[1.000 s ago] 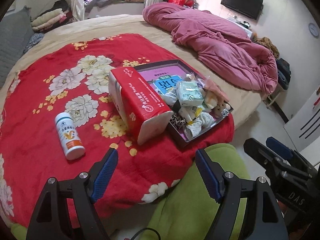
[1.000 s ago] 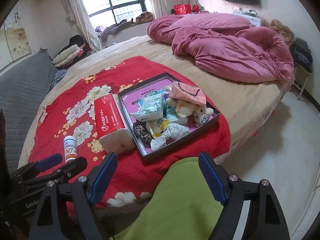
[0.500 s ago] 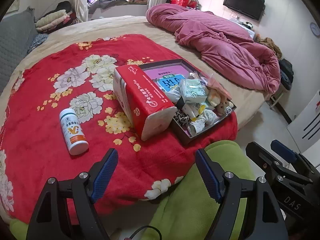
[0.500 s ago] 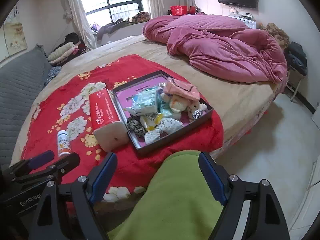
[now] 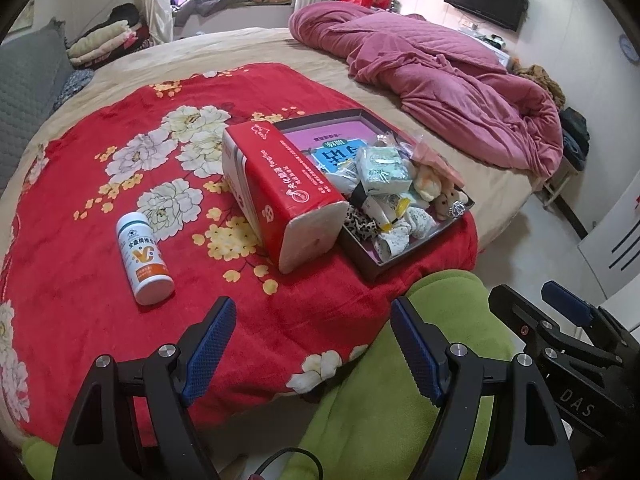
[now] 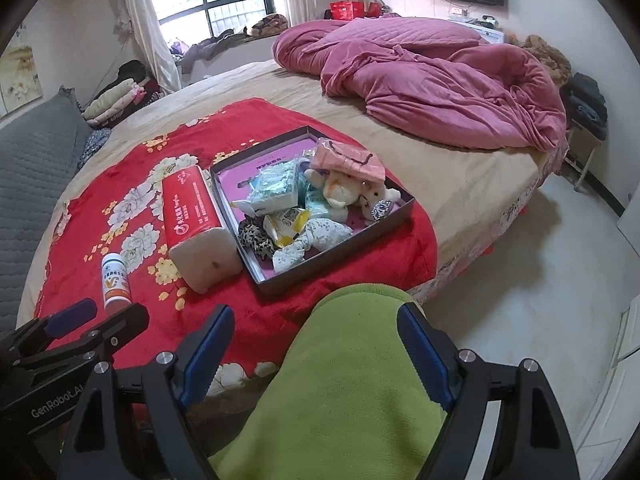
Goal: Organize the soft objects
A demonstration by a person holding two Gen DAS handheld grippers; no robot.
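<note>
Soft daylight enters from the window (image 6: 224, 4) at the upper left, glaring white there. The room is evenly bright with faint shadows. Fisheye bending curves the edges; dark corners frame both sharp views.

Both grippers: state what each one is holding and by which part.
Nothing is held. The left gripper and the right gripper are both open, hovering short of the red flowered blanket, fingers apart and empty.
</note>
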